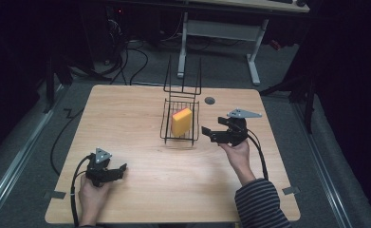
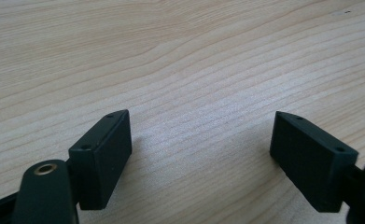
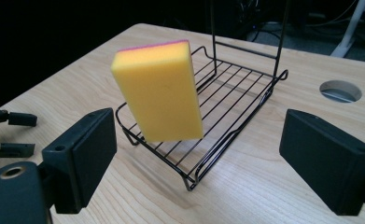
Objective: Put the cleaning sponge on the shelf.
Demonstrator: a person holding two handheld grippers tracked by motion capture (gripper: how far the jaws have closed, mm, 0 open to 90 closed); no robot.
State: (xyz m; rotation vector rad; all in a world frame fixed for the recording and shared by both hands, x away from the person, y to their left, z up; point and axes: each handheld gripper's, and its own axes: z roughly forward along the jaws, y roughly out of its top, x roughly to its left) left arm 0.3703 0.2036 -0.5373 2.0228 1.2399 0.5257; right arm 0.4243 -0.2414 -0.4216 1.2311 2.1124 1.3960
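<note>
The yellow rectangular foam sponge [image 3: 159,91] was propped in the black wire rack [image 3: 236,100], just ahead of the right claw [image 3: 208,163], spread empty; the left claw [image 2: 201,156] was spread empty too.

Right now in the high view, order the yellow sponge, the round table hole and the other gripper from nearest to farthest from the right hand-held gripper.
1. Yellow rectangular sponge, just left, in the black wire rack.
2. Round grey table hole, beyond it.
3. Left hand-held gripper, at the near-left.
</note>
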